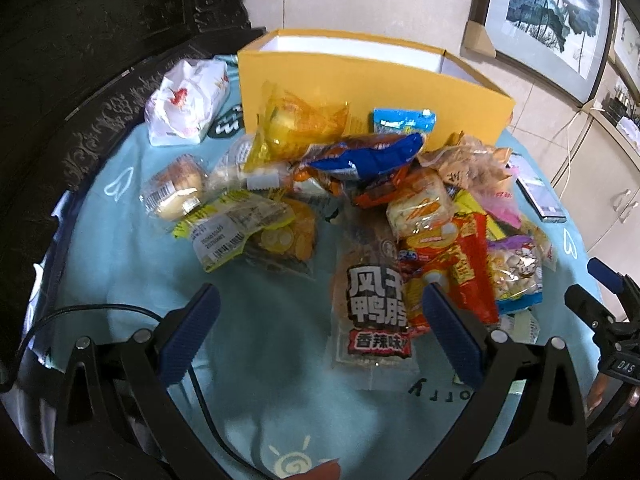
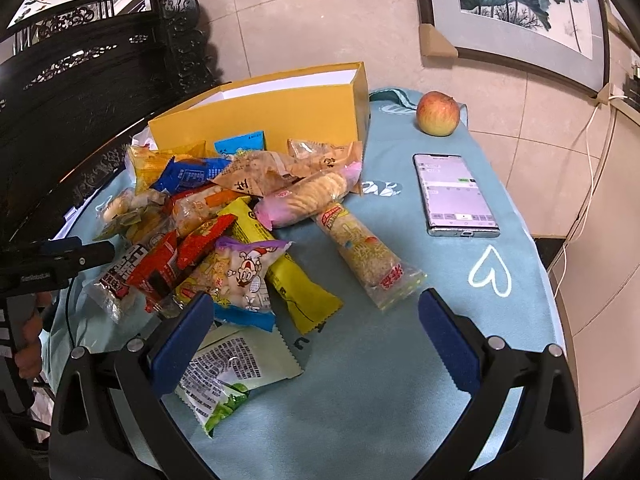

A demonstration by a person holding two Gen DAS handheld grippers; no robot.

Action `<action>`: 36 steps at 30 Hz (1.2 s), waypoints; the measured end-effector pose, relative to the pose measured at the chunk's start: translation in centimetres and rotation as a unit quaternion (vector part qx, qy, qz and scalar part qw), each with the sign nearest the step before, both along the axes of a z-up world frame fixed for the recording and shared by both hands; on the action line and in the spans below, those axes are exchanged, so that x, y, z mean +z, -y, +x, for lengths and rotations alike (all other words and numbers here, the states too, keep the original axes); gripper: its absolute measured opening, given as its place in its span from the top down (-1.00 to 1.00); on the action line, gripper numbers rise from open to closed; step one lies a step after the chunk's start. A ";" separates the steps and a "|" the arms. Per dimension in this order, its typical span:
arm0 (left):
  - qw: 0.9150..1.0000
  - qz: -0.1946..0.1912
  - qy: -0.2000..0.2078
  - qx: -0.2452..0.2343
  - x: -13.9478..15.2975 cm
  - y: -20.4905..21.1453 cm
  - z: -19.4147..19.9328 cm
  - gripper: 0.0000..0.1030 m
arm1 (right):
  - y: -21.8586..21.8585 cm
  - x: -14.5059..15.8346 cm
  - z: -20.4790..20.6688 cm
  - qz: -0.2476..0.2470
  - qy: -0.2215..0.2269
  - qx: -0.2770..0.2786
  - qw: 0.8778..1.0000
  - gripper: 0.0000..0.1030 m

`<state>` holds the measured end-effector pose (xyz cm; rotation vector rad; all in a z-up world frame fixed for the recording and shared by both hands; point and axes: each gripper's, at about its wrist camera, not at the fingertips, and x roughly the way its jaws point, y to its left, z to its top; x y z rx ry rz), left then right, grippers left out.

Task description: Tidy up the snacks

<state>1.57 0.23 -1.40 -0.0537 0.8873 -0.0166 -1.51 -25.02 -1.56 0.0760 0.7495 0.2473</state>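
A pile of several wrapped snacks (image 1: 360,184) lies on a light blue cloth in front of an open yellow box (image 1: 360,76). The pile (image 2: 224,216) and the box (image 2: 280,112) also show in the right wrist view. My left gripper (image 1: 320,300) is open and empty, low over the cloth, with a black-lettered duck snack pack (image 1: 374,312) between its fingers, nearer the right one. My right gripper (image 2: 316,308) is open and empty, near a green-white packet (image 2: 236,368) and a long rice-cracker pack (image 2: 364,252).
A phone (image 2: 456,196) and an apple (image 2: 438,114) lie on the cloth to the right. A white wrapped item (image 1: 186,104) sits left of the box. Dark carved furniture (image 2: 80,72) stands behind left. The round table edge (image 2: 560,320) curves at the right.
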 end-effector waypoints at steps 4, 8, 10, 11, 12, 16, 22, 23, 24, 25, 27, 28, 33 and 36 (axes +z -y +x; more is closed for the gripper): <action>1.000 -0.014 -0.016 -0.019 -0.8 0.7 0.7 -0.96 | 0.3 -0.5 0.5 0.004 -0.008 0.000 1.000 -0.97; 0.998 -0.018 -0.041 -0.048 -2.0 2.0 2.4 -0.38 | 0.7 -0.8 1.0 0.011 -0.013 -0.002 1.000 -0.97; 0.997 -0.031 -0.062 -0.046 -2.9 2.0 3.6 -0.13 | 0.8 -0.9 1.2 0.014 -0.016 -0.002 1.000 -0.97; 0.996 -0.038 -0.070 -0.041 -3.1 2.0 4.3 -0.11 | 0.9 -0.9 1.2 0.014 -0.016 -0.002 1.000 -0.97; 0.996 -0.041 -0.073 -0.042 -3.3 2.1 4.8 -0.10 | 0.9 -0.9 1.2 0.014 -0.016 -0.002 1.000 -0.97; 0.996 -0.025 -0.069 -0.051 -4.0 2.7 6.1 0.31 | 1.2 -0.8 1.2 0.012 -0.015 -0.007 1.000 -0.97; 0.995 -0.040 -0.065 -0.067 -3.8 2.0 4.3 0.53 | 1.8 -0.2 1.0 -0.003 -0.007 -0.012 1.000 -0.97; 0.995 -0.047 -0.066 -0.066 -3.7 1.7 3.8 0.54 | 1.9 0.0 0.9 -0.010 -0.005 -0.012 1.000 -0.97; 0.994 -0.059 -0.067 -0.065 -3.5 1.1 3.3 0.54 | 2.1 0.2 1.0 -0.024 0.000 -0.017 1.000 -0.97; 0.994 -0.067 -0.065 -0.064 -3.3 0.7 2.8 0.54 | 2.3 0.4 1.1 -0.041 0.003 -0.023 0.999 -0.97; 0.994 -0.075 -0.051 -0.065 -2.6 -0.1 1.4 0.54 | 2.6 0.6 1.6 -0.067 0.006 -0.023 0.997 -0.97; 0.994 -0.075 -0.041 -0.069 -2.0 -0.4 0.9 0.54 | 2.7 0.7 1.9 -0.073 0.006 -0.019 0.997 -0.97; 0.995 -0.080 -0.022 -0.063 -0.4 -0.7 -0.3 0.54 | 1.8 -0.3 5.8 -0.137 -0.020 0.012 0.990 -0.93; 0.994 -0.088 -0.027 -0.066 -0.6 -1.1 -0.5 0.54 | 0.9 -1.9 8.5 -0.153 -0.059 0.041 0.986 -0.51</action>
